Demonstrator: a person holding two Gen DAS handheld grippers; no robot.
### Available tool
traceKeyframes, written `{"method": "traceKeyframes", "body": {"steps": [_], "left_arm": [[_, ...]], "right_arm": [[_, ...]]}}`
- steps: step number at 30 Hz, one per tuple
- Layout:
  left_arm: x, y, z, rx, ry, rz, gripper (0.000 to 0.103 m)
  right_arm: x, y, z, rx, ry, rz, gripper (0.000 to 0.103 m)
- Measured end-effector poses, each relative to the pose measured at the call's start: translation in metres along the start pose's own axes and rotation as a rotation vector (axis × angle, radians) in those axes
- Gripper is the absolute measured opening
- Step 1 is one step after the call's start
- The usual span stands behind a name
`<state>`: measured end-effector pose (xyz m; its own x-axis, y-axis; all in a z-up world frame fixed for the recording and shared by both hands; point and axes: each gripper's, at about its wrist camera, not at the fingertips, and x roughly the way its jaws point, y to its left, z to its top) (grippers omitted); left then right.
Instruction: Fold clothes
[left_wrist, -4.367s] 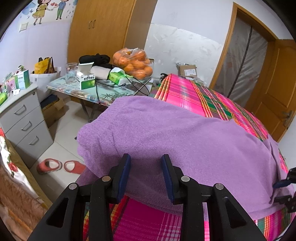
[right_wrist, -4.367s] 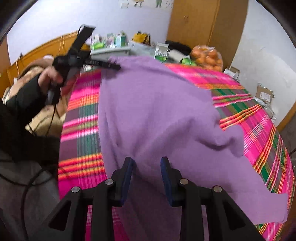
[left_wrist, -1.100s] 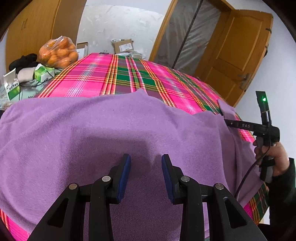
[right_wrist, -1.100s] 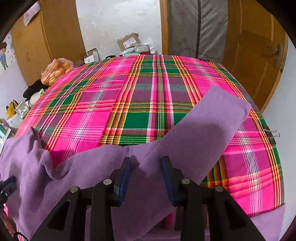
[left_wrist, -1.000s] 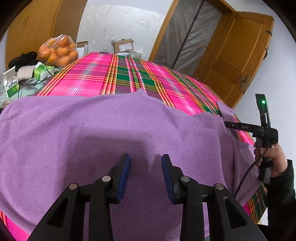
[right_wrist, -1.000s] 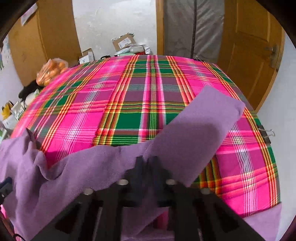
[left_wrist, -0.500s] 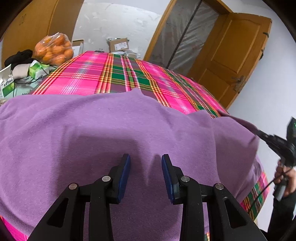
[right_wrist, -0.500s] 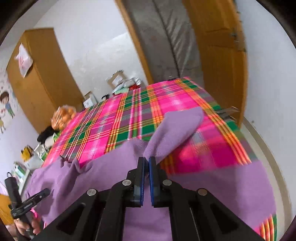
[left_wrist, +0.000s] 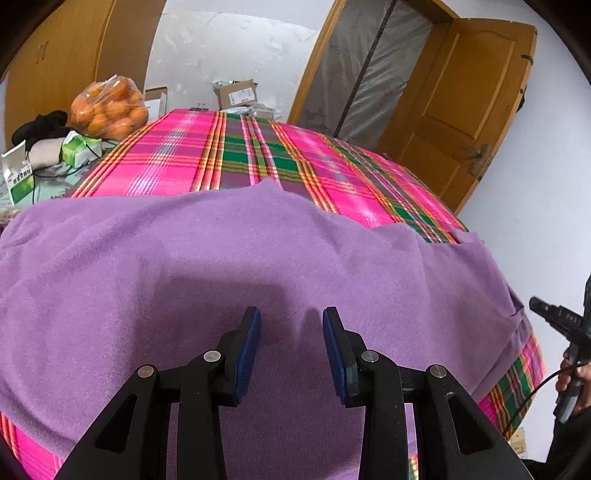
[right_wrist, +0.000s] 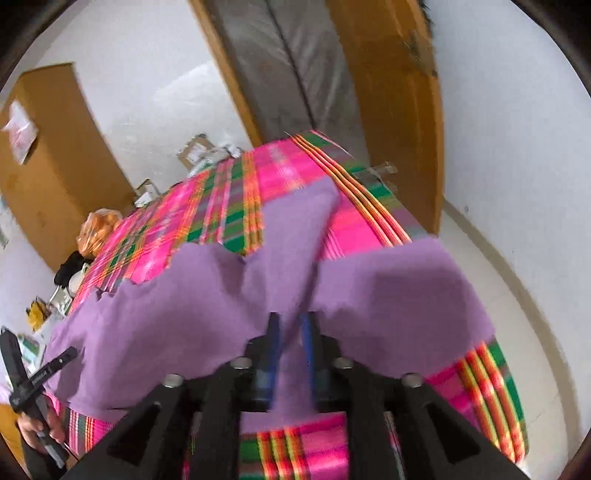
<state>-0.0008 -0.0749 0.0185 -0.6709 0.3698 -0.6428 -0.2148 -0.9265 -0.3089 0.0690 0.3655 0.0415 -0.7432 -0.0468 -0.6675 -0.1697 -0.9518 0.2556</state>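
One purple garment, one plaid bedspread, two grippers, one bag of oranges, two cardboard boxes.

A purple garment of soft, matt, fuzzy fleece-like cloth is lying over a bed sheet of smooth woven plaid in bright pink, green and yellow. The left gripper is showing matt black plastic arms with small shiny metal rivets and blue, rubbery-looking pads, and the right gripper is looking the same though blurred. At the far left a glossy clear plastic bag is holding oranges, and the door at the far right is showing smooth varnished wood.
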Motion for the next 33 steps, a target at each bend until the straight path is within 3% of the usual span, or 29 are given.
{"method": "traceKeyframes", "body": {"steps": [5,9,10,12,19,23,30,32,33], "left_arm": [[0.001,-0.018,0.004,0.045,-0.008,-0.022,0.036],[0.003,-0.036,0.003,0.093,-0.002,-0.053,0.036],[0.004,-0.041,0.003,0.106,-0.001,-0.061,0.036],[0.005,-0.049,0.002,0.132,0.002,-0.075,0.036],[0.012,-0.077,-0.003,0.194,0.03,-0.127,0.036],[0.014,-0.093,-0.007,0.232,0.043,-0.158,0.036],[0.018,-0.123,-0.014,0.299,0.076,-0.207,0.036],[0.019,-0.131,-0.016,0.315,0.084,-0.215,0.036],[0.02,-0.134,-0.017,0.322,0.087,-0.218,0.036]], "right_arm": [[0.037,0.025,0.012,-0.148,0.052,-0.044,0.032],[0.074,0.023,0.018,-0.19,0.134,-0.139,0.032],[0.077,0.02,0.019,-0.186,0.134,-0.145,0.029],[0.075,0.015,0.021,-0.174,0.117,-0.14,0.003],[0.012,-0.008,0.022,-0.053,-0.033,-0.006,0.003],[-0.026,-0.03,0.009,0.044,-0.11,0.018,0.003],[-0.003,-0.069,-0.032,0.152,0.072,-0.046,0.005],[-0.009,-0.071,-0.032,0.14,0.054,-0.056,0.008],[-0.012,-0.07,-0.029,0.116,0.032,-0.062,0.016]]}}
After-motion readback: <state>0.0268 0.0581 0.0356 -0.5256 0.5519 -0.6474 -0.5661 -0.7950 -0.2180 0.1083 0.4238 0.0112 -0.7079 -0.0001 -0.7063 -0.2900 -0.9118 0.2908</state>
